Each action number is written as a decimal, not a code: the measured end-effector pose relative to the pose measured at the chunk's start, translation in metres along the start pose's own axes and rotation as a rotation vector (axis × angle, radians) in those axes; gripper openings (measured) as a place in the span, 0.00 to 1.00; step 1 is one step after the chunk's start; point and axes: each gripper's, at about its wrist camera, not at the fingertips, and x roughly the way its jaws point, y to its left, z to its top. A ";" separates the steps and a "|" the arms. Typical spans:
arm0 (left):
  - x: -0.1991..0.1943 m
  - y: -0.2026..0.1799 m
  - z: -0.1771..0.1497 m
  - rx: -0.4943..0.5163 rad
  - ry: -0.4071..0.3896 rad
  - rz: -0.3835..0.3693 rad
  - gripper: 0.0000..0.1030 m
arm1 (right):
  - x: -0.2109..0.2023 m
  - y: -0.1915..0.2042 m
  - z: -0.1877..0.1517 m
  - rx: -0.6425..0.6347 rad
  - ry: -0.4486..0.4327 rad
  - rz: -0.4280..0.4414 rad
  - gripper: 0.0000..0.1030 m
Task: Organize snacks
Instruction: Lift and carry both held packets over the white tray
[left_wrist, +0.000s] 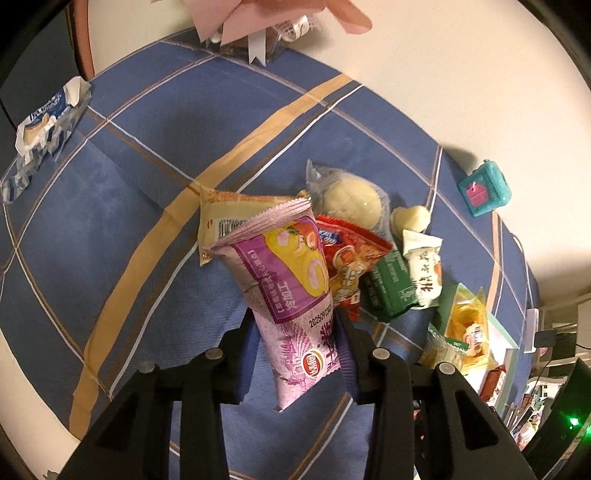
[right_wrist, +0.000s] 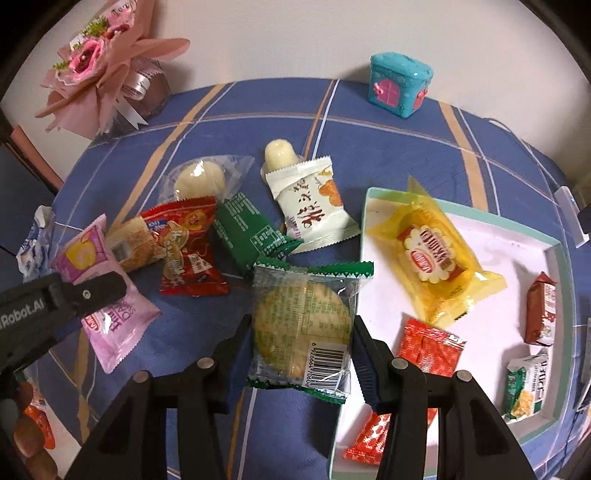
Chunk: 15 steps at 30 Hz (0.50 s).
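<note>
My left gripper (left_wrist: 295, 347) is shut on a pink-purple cake-roll packet (left_wrist: 284, 288), lifted off the blue checked tablecloth (left_wrist: 129, 192). From the right wrist view the same left gripper (right_wrist: 79, 295) and pink packet (right_wrist: 110, 325) show at the left. My right gripper (right_wrist: 301, 343) is shut on a clear green-edged rice cracker packet (right_wrist: 303, 325), held above the cloth beside the white tray (right_wrist: 517, 243). Loose on the cloth lie a red packet (right_wrist: 188, 251), a green packet (right_wrist: 251, 232), a white packet (right_wrist: 314, 206) and a round bun in clear wrap (right_wrist: 199, 181).
The tray holds a yellow packet (right_wrist: 432, 254), small red packets (right_wrist: 428, 347) and others at its right side. A teal toy house (right_wrist: 400, 85) and a pink bouquet (right_wrist: 99, 70) stand by the wall. A blue-white wrapper (left_wrist: 44, 125) lies far left.
</note>
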 end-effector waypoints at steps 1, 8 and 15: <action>-0.002 -0.003 0.000 0.002 -0.008 -0.002 0.40 | -0.002 -0.001 0.000 0.001 -0.005 0.000 0.51; -0.009 -0.019 -0.002 0.017 -0.019 -0.035 0.39 | -0.024 -0.022 0.005 0.031 -0.051 -0.018 0.51; -0.012 -0.046 -0.012 0.071 -0.023 -0.050 0.39 | -0.033 -0.066 0.012 0.137 -0.076 -0.028 0.51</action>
